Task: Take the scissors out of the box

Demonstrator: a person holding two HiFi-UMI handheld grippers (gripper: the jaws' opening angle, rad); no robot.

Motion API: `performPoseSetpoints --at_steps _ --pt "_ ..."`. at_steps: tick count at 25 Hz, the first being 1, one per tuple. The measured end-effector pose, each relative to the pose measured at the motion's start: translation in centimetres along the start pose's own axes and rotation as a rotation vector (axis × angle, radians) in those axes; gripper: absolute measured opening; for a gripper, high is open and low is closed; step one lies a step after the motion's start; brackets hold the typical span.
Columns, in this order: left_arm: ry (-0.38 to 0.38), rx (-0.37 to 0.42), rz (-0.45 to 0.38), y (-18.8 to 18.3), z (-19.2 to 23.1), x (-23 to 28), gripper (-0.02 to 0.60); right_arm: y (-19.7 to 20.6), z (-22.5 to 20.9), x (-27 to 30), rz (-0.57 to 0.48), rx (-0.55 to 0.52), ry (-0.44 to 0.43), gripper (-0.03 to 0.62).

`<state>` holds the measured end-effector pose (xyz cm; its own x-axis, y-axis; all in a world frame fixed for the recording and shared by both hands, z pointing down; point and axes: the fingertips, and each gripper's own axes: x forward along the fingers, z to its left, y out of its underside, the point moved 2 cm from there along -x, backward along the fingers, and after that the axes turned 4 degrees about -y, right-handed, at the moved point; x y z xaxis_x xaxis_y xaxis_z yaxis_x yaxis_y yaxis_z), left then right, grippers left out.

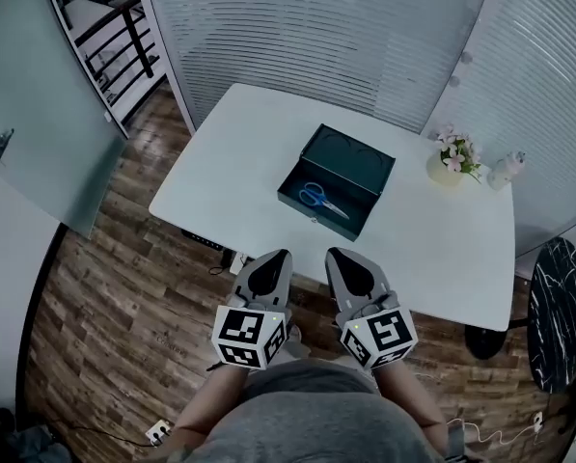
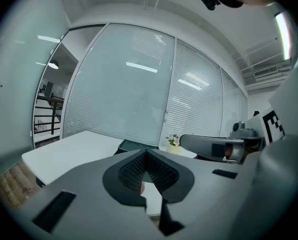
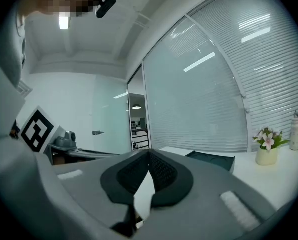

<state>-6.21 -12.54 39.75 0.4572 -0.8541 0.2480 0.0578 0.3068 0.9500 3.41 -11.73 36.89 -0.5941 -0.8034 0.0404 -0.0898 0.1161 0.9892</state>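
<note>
Risk, thin target: the scissors [image 1: 318, 197] are lying flat on the floor of the box [image 1: 357, 224], so I judge that jaws coming in too level are likely to be skating over the blades rather than pinching them.
Risk, box walls: the low walls and the raised lid are crowding the approach; a nudge could be sliding the whole box across the surface [image 1: 220, 167] or dropping the lid.
Risk, neighbours: a flower pot [image 1: 448, 168] and a small bottle [image 1: 507, 171] are standing near the box's right, within reach of a wide swing.
Left gripper [image 1: 273, 256]: its jaws are pressing together, pinching nothing, and hanging just off the near edge of the surface.
Right gripper [image 1: 343, 255]: its jaws are likewise pressing together, empty, beside the left one; both need spreading before any reach.
Scissors' place: inside the open box, well apart from both grippers.
</note>
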Motion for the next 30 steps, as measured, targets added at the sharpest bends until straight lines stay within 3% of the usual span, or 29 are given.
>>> performPoseSetpoints --at_steps 7,14,23,30 --pt "0.024 -0.010 0.028 -0.7 3.8 4.3 0.006 0.0 -3.4 5.5 0.009 -0.006 0.056 0.009" --pt "0.000 -0.062 0.056 -0.2 6.5 6.8 0.006 0.7 -6.7 9.4 0.094 -0.032 0.057 0.009" --pt "-0.079 -0.099 0.058 0.0 9.1 9.2 0.006 3.5 -11.7 15.0 0.244 -0.086 -0.014 0.009" --pt "-0.119 -0.126 0.074 0.3 10.5 11.2 0.006 8.0 -14.8 18.5 0.434 -0.067 -0.084 0.009"
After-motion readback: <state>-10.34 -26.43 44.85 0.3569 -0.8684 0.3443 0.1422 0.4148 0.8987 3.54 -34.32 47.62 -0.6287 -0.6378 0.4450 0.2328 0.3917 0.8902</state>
